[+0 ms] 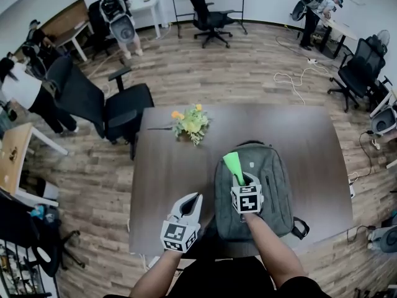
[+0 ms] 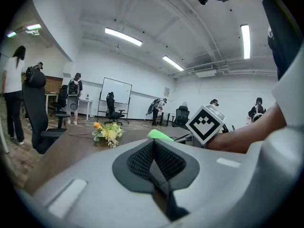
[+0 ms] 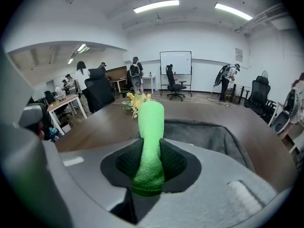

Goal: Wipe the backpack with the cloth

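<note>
A grey backpack (image 1: pixel 255 188) lies flat on the dark table (image 1: pixel 167 172), right of the middle. My right gripper (image 1: pixel 242 180) hovers over its middle, shut on a bright green cloth (image 1: pixel 234 166) that sticks out forward past the jaws. In the right gripper view the cloth (image 3: pixel 151 141) stands up between the pads, with the backpack (image 3: pixel 209 134) beyond. My left gripper (image 1: pixel 193 202) is at the table's near edge, left of the backpack, shut with nothing in it. The left gripper view shows its jaws (image 2: pixel 154 161) closed together and the cloth's tip (image 2: pixel 160 135) ahead.
A small bunch of yellow flowers (image 1: pixel 190 123) lies on the table beyond the backpack. A black office chair (image 1: pixel 105 104) stands at the table's far left corner. Several people, desks and chairs stand around the room's edges; cables run on the wood floor at right.
</note>
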`<state>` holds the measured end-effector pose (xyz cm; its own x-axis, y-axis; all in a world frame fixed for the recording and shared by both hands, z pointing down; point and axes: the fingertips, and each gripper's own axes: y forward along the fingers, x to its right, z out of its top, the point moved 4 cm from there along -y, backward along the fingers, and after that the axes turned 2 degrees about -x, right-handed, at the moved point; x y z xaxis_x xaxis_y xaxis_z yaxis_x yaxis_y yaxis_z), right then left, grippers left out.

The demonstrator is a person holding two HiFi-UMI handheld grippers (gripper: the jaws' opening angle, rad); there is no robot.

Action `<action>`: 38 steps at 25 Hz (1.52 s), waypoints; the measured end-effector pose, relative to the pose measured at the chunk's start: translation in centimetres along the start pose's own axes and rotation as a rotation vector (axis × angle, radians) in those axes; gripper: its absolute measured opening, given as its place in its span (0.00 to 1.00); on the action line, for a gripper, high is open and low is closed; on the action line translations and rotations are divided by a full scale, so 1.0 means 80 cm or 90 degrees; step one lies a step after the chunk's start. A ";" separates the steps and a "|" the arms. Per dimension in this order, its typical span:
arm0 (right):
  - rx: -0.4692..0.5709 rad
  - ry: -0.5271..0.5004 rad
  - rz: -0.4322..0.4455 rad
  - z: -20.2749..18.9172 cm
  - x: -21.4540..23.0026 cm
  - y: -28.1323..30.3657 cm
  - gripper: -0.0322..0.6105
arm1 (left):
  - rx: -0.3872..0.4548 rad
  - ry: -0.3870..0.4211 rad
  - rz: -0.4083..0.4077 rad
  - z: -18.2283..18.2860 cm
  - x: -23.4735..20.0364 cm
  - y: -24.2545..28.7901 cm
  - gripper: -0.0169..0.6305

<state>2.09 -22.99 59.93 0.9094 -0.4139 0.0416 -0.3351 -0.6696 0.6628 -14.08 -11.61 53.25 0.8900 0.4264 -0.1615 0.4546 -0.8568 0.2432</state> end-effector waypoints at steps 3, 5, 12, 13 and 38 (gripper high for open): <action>-0.015 0.001 0.020 -0.008 -0.023 0.010 0.20 | -0.008 0.004 0.013 -0.006 -0.007 -0.009 0.05; -0.031 0.006 0.032 -0.016 -0.031 0.015 0.20 | -0.013 0.000 0.017 -0.012 -0.010 -0.012 0.05; -0.072 0.004 0.044 -0.037 -0.050 0.026 0.20 | -0.003 -0.022 0.041 -0.012 -0.033 -0.028 0.05; -0.077 0.001 0.043 -0.040 -0.051 0.027 0.20 | -0.002 -0.022 0.045 -0.012 -0.036 -0.030 0.05; -0.153 0.003 -0.116 -0.080 0.095 -0.007 0.21 | -0.018 -0.020 0.024 -0.022 -0.030 -0.010 0.05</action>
<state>10.76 -21.79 64.64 0.9508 -0.2961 -0.0913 -0.0982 -0.5674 0.8175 -16.50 -11.46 55.16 0.9049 0.3847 -0.1820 0.4225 -0.8633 0.2760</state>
